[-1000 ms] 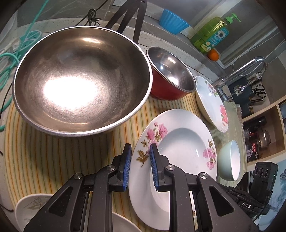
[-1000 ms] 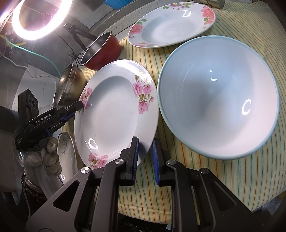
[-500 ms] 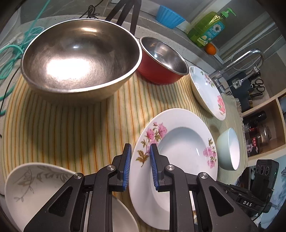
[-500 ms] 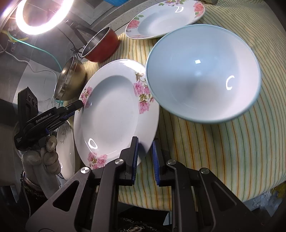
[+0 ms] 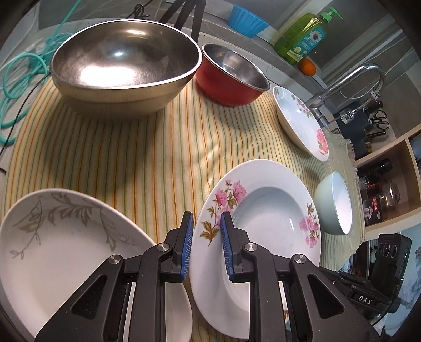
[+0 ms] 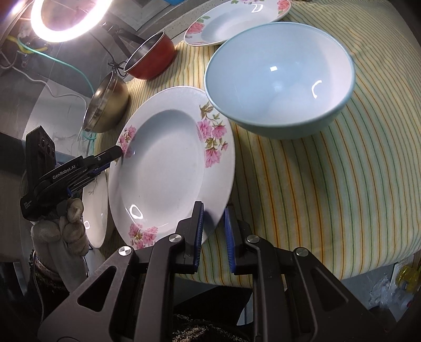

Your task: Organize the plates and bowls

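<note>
A white deep plate with pink flowers (image 5: 265,207) is held tilted above the striped cloth by both grippers. My left gripper (image 5: 206,236) is shut on its near rim in the left wrist view. My right gripper (image 6: 213,223) is shut on the opposite rim of the same floral plate (image 6: 163,171), and the left gripper (image 6: 117,154) shows at the plate's far left edge, held by a gloved hand (image 6: 71,221). A white plate with grey leaves (image 5: 65,236) lies just left of the held plate. A pale blue bowl (image 6: 279,76) stands on the cloth to its right.
A large steel bowl (image 5: 123,60) and a red bowl (image 5: 231,73) stand at the back of the striped cloth (image 5: 131,147). A second floral plate (image 5: 300,123) lies near the tap (image 5: 350,79). Soap bottle (image 5: 302,34) and ring light (image 6: 65,18) stand behind.
Both grippers have carried the floral plate toward the near left edge. The steel bowl and blue bowl have dropped back, and the grey-leaf plate has come into view beside the held plate.
</note>
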Tool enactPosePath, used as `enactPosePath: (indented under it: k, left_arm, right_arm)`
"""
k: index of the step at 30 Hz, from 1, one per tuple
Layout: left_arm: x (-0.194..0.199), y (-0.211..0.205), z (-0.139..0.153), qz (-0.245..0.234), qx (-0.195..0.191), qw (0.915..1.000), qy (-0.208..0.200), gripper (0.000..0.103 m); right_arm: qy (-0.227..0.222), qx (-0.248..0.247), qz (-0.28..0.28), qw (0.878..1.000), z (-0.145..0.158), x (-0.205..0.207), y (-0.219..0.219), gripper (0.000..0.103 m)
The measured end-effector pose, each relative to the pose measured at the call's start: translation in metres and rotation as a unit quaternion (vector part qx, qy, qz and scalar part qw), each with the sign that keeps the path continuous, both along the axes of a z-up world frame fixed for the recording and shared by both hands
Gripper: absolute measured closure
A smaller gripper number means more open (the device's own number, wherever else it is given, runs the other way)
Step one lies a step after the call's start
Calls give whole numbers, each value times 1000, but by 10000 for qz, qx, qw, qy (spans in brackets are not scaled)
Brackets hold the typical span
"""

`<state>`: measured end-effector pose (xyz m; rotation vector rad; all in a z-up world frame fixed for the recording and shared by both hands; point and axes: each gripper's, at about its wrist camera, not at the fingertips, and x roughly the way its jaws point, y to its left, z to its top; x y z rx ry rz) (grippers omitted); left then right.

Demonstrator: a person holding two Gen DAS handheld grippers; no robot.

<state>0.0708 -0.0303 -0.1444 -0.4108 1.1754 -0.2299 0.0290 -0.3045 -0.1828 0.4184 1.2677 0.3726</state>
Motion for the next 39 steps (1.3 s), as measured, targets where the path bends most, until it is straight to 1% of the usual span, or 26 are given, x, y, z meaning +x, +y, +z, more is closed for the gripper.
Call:
enactPosePath:
  k: [6, 28, 29, 33, 34, 35, 36, 37, 39]
  left_arm:
    - [-9, -4, -1, 14, -30, 10000, 18, 84]
    - [-9, -6, -3, 7, -53, 10000, 75, 83]
    - [-9, -6, -3, 11, -59, 10000, 78, 83]
    - [-9, -6, 0, 2, -19, 10000, 40, 83]
    - [-9, -6, 2, 7, -24, 10000, 19, 83]
    - [-9, -5, 5, 15, -24, 10000, -9, 83]
    - [-9, -4, 8, 20, -17, 10000, -52, 83]
    - [-9, -4, 10, 28, -2, 10000, -79, 81]
    - [-9, -3, 18, 40, 12, 9999, -167, 81]
  right_arm:
    - [32, -45, 127, 9999, -1, -10, -3, 87]
    - [73, -156, 374, 9992, -2, -7, 3, 85]
    - [72, -175, 399, 9990, -2, -7, 3, 83]
    - [-48, -377, 470, 9982, 5, -7, 4, 83]
    - [-69, -408, 480, 9980, 6, -6, 4, 82]
    - [-108, -419, 499, 9978, 8, -6, 4, 78]
    - [-150, -408, 526, 9977, 10, -6, 4, 72]
    - [-206, -418, 554, 9974, 14, -6, 4, 69]
    - [-356, -484, 601, 9964, 21, -7, 5, 57]
